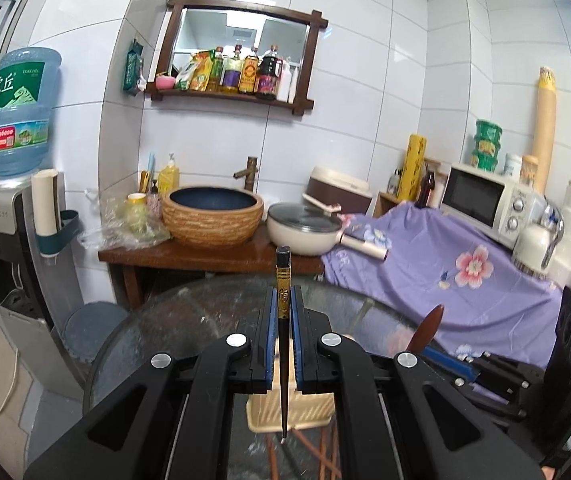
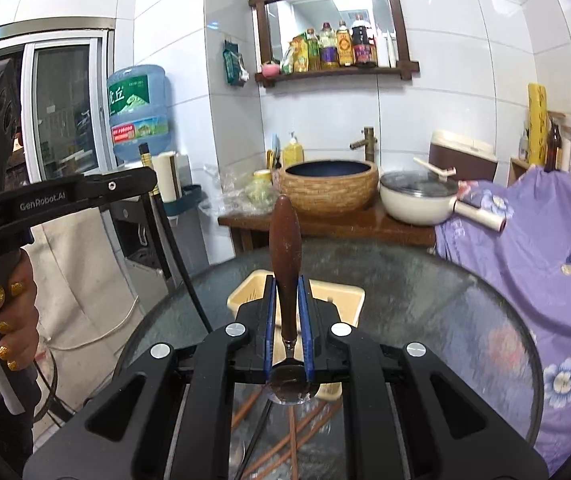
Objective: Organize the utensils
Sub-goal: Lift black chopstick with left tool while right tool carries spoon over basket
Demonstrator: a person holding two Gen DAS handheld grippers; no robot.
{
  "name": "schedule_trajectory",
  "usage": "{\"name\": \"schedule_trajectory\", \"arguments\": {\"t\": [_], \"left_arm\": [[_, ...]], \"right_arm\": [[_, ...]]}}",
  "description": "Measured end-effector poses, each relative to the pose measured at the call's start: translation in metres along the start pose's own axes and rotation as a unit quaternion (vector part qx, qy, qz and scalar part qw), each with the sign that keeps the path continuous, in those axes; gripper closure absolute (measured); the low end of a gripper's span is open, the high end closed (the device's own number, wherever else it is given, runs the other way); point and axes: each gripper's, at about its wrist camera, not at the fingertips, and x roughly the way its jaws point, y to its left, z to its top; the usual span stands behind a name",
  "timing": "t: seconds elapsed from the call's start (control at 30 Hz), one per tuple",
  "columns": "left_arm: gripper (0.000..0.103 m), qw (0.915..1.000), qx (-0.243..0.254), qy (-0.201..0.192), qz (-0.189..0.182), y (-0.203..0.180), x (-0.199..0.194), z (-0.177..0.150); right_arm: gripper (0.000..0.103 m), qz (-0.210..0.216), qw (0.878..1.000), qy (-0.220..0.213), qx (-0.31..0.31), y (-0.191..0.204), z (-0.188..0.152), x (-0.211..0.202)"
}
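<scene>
Chopstick (image 1: 283, 320) stands clamped upright in your left gripper (image 1: 284, 312), tip hanging over the cream holder (image 1: 309, 408) just below. To its right, your right gripper (image 2: 285, 304) is closed on the wooden-handled spoon (image 2: 284, 248), handle up and bowl down, with that holder (image 2: 337, 300) just ahead. Loose chopsticks (image 2: 285, 436) lie on the glass table (image 2: 425, 300) beneath. Your left looks nearer to dropping in.

Domestic kitchen. White tiled walls; wooden shelf (image 1: 229, 98) carrying sauce bottles (image 1: 247, 74); basin (image 1: 212, 216) with tap (image 1: 247, 172); lidded pan (image 1: 303, 228); microwave (image 1: 485, 202); rice cooker (image 1: 339, 192); water dispenser (image 1: 17, 120).
</scene>
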Motion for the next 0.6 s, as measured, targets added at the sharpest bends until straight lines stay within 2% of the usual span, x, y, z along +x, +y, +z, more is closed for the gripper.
{"name": "schedule_trajectory", "arguments": {"t": [0.3,0.43,0.6], "left_arm": [[0.096,0.9993,-0.018,-0.031,0.015,-0.002,0.026,0.040],[0.096,0.9986,-0.026,-0.040,0.023,0.002,0.038,0.045],[0.096,0.9985,-0.039,-0.037,0.015,0.007,0.045,0.049]], "right_arm": [[0.091,-0.024,1.000,-0.015,-0.007,-0.005,0.041,0.038],[0.091,-0.035,0.999,-0.011,-0.005,-0.012,0.042,0.057],[0.091,-0.040,0.999,0.005,0.004,-0.019,0.030,0.078]]}}
